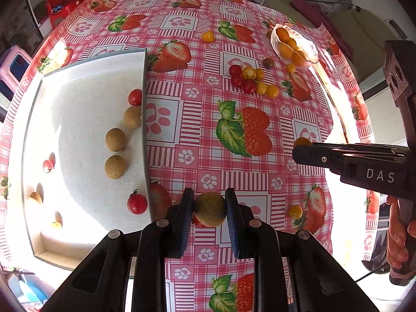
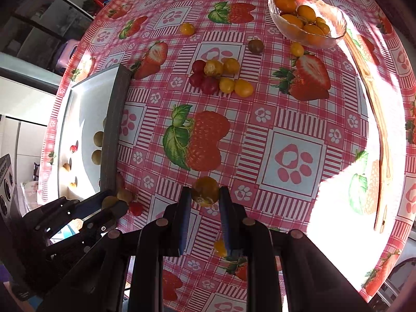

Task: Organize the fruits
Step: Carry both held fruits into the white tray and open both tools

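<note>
My left gripper (image 1: 209,208) is shut on a brown longan (image 1: 209,209) just right of the white tray (image 1: 91,70). The tray holds longans (image 1: 115,139) and red cherry tomatoes (image 1: 137,203). My right gripper (image 2: 204,195) is shut on a yellow-brown cherry tomato (image 2: 205,191) above the tablecloth. In the left wrist view the right gripper (image 1: 301,148) shows at the right with the tomato (image 1: 302,141) at its tip. A glass bowl (image 2: 338,23) at the far right holds orange fruits (image 2: 285,2). A cluster of red and yellow tomatoes (image 2: 221,78) lies mid-table.
Loose fruits lie about: a yellow tomato (image 2: 187,28), a dark one (image 2: 255,46), a yellow one by the bowl (image 2: 296,49), a red one (image 2: 135,208) near the left gripper (image 2: 114,204). A wooden stick (image 2: 382,130) lies along the right table edge.
</note>
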A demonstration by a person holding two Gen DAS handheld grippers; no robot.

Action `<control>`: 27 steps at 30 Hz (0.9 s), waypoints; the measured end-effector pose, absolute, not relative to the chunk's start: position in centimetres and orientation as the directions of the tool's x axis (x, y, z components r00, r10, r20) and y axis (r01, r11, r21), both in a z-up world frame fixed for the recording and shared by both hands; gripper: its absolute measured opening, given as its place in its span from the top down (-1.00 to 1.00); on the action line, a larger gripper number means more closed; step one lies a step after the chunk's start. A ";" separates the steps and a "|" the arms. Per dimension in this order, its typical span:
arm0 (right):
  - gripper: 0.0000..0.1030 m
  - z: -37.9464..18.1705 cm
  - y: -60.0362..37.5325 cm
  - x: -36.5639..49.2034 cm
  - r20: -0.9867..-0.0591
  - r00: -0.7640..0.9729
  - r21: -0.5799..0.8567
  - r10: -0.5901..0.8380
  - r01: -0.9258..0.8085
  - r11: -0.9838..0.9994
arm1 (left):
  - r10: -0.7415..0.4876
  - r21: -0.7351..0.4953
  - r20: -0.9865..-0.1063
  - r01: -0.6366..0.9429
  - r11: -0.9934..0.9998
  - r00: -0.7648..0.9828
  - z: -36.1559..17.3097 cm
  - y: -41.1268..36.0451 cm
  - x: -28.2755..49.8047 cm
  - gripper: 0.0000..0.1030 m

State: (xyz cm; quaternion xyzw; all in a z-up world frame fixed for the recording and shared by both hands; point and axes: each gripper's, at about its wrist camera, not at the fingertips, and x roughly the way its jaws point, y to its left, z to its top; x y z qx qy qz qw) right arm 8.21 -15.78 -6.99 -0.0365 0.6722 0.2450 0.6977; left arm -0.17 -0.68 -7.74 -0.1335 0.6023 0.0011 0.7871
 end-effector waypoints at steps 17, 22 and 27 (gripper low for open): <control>0.54 -5.8 -3.3 8.4 -0.949 -0.063 0.291 0.309 -0.550 0.783 | -0.020 -0.135 -0.957 -0.384 0.913 0.290 -8.8 10.6 -2.9 0.50; 0.54 -6.5 0.7 9.5 -0.945 -0.082 0.304 0.315 -0.568 0.765 | 0.006 -0.111 -0.964 -0.423 0.899 0.264 -10.5 12.7 -2.7 0.50; 0.54 -7.4 3.7 10.2 -0.947 -0.090 0.302 0.310 -0.585 0.753 | 0.022 -0.090 -0.969 -0.433 0.897 0.247 -11.7 13.3 -2.1 0.50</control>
